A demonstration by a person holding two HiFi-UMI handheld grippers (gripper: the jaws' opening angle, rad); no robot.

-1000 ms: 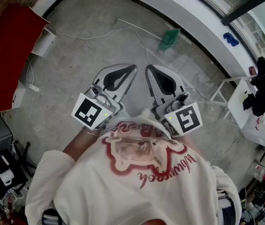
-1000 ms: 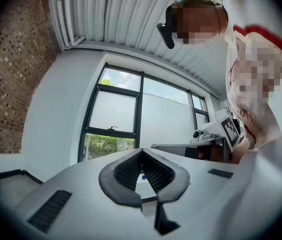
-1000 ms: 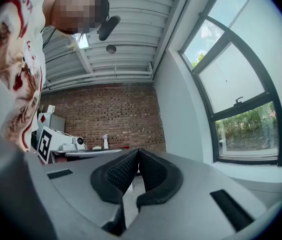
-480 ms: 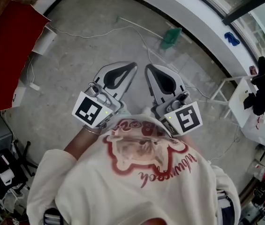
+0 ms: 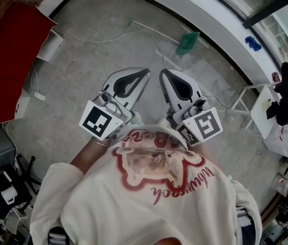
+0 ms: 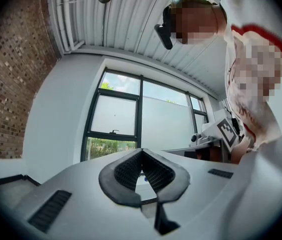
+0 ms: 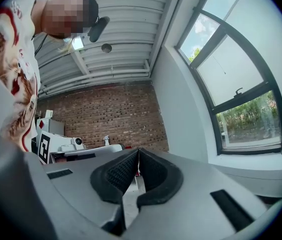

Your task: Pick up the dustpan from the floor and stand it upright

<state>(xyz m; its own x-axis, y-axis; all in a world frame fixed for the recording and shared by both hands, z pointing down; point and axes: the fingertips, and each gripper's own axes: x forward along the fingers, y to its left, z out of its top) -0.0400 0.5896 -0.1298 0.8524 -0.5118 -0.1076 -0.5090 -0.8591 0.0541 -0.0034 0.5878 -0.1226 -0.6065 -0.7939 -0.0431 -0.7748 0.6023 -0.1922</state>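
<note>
While the green dustpan [image 5: 187, 42] lies on the grey concrete floor [image 5: 82, 80] right at the foot of the curved white wall [image 5: 220, 25], both claws hang in the air well apart from it, on the person's side of the dustpan. The left claw [image 5: 142, 74] has its two jaws pressed together at the tips with nothing between them. The right claw [image 5: 164, 74] is likewise closed on nothing. The two point roughly toward the dustpan, side by side and just apart. A thin pale rod [image 5: 154, 30] runs along the floor from the dustpan's left, and a white cable [image 5: 98, 40] trails farther left of the dustpan. Far to the dustpan's left a red sheet [image 5: 11, 60] shows, and to its right, beyond the wall, sits a small blue thing [image 5: 252, 43]. The person's cream sweatshirt [image 5: 149, 203] with a red print lies on the side of the claws away from the dustpan.
</note>
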